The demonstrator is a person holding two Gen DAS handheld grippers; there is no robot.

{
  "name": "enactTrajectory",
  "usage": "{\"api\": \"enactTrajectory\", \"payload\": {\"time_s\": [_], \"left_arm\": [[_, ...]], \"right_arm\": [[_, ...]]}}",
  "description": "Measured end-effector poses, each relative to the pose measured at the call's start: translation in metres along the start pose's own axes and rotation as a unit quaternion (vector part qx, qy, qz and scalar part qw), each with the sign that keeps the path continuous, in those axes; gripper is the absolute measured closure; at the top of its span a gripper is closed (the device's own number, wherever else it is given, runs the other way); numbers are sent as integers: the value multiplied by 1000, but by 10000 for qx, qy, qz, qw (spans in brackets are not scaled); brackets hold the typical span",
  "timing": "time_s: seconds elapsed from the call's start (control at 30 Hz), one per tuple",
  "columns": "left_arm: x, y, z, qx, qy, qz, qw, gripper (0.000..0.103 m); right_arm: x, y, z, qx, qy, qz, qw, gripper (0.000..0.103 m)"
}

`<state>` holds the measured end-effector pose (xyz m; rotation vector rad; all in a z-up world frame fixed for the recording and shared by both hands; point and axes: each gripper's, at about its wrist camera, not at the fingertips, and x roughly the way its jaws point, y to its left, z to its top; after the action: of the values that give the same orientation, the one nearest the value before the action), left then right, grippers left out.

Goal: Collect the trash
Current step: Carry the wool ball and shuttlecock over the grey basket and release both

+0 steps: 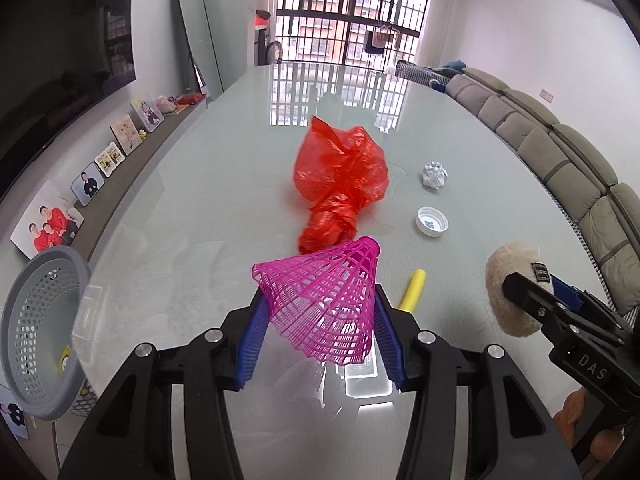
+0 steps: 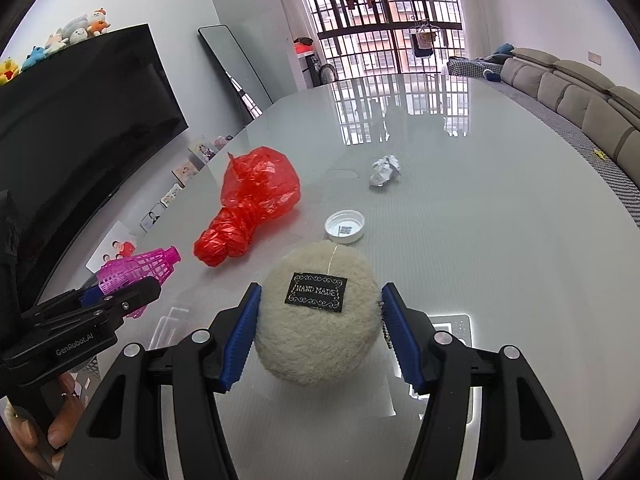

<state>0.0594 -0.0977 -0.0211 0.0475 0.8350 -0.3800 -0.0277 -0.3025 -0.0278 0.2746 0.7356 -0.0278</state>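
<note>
My left gripper (image 1: 318,316) is shut on a pink plastic shuttlecock (image 1: 324,300) and holds it above the glass table (image 1: 200,208); it also shows in the right wrist view (image 2: 138,272). My right gripper (image 2: 320,332) is shut on a cream fluffy round pouch (image 2: 316,320) with a black "HAND MADE" label; the pouch shows at the right of the left wrist view (image 1: 516,288). On the table lie a red plastic bag (image 1: 340,184), a crumpled paper ball (image 1: 434,175), a white bottle cap (image 1: 432,221) and a yellow tube (image 1: 414,289).
A grey perforated basket (image 1: 40,332) stands off the table's left edge. Photo frames (image 1: 48,224) line a low ledge on the left below a dark TV (image 2: 80,120). A grey sofa (image 1: 560,152) runs along the right. A mirror leans by the barred window.
</note>
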Motion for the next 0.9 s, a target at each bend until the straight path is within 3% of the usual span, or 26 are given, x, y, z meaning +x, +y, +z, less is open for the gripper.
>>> {"api": "enactTrajectory", "payload": {"time_s": [0.4, 0.9], "left_arm": [[-39, 93, -18, -442, -283, 773, 9956, 54], [-60, 219, -50, -1184, -216, 1426, 9824, 54]], "right_arm": [[24, 112, -2, -633, 142, 827, 9945, 44], [78, 256, -8, -1579, 608, 1603, 9725, 44]]}}
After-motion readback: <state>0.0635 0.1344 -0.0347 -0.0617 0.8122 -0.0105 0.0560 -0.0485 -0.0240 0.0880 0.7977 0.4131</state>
